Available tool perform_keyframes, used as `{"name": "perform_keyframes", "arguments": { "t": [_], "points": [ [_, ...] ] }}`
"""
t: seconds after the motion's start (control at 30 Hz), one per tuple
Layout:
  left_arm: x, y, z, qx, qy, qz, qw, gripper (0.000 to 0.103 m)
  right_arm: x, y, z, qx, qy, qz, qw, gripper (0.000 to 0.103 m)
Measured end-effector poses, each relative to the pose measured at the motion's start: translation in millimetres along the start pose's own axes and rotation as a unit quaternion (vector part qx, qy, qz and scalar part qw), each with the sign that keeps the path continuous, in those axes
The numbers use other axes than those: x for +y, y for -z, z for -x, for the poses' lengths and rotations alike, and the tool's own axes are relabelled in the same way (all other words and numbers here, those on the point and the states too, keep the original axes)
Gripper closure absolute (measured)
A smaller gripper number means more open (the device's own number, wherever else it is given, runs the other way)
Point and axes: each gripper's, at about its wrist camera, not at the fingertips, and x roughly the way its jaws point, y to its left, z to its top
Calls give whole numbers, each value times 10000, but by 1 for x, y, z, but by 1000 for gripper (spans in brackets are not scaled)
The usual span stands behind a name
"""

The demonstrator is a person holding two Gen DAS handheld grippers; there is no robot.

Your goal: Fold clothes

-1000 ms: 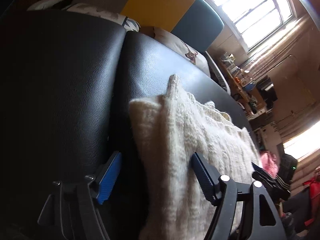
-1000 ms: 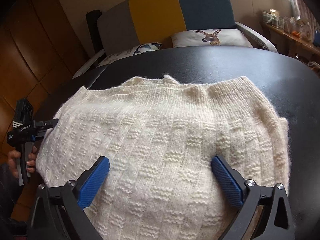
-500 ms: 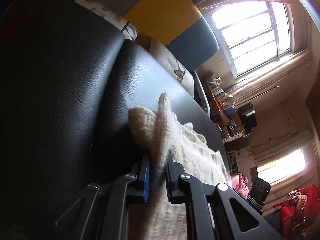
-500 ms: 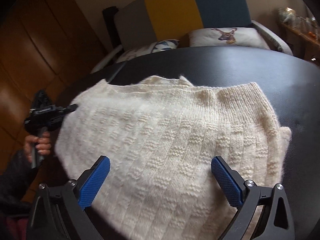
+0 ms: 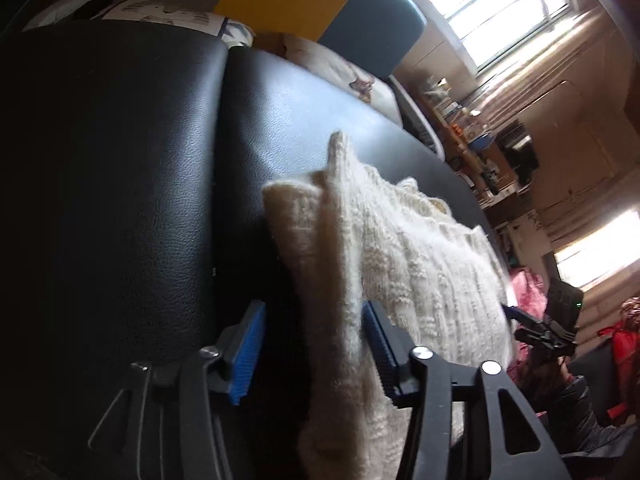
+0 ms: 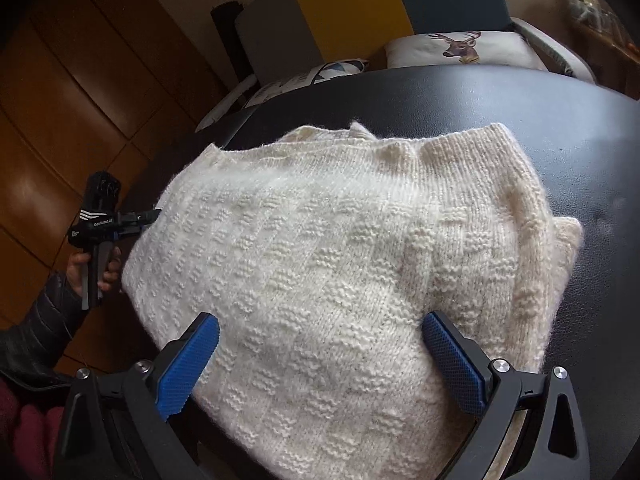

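Cream knitted sweater (image 6: 340,264) lies on black padded surface (image 6: 520,100), already doubled into thick stack; layered edges show at its right side. Your left gripper (image 5: 312,344): jaws apart, straddling raised left edge of sweater, not clamped. Your right gripper (image 6: 320,360): jaws wide apart, hovering over near edge, holding nothing. Judgement: folding well advanced; one more fold or final smoothing likely left.

A cream knit sweater (image 6: 328,264) with a raised block pattern lies folded in layers on a black leather cushion (image 6: 560,112), its left edge bunched upward.
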Motion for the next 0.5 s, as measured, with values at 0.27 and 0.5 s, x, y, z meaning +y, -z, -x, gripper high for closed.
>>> {"name": "perform_keyframes", "arguments": {
  "t": [0.27,0.5],
  "points": [
    [-12,-7,-24,-234,847,145,9960,83,5,-4,-4,260,268,59,9993,0],
    [-6,-19,-15,-440,523,492,9964,88,15,-13,5,816,327,646,9940,0]
  ]
}}
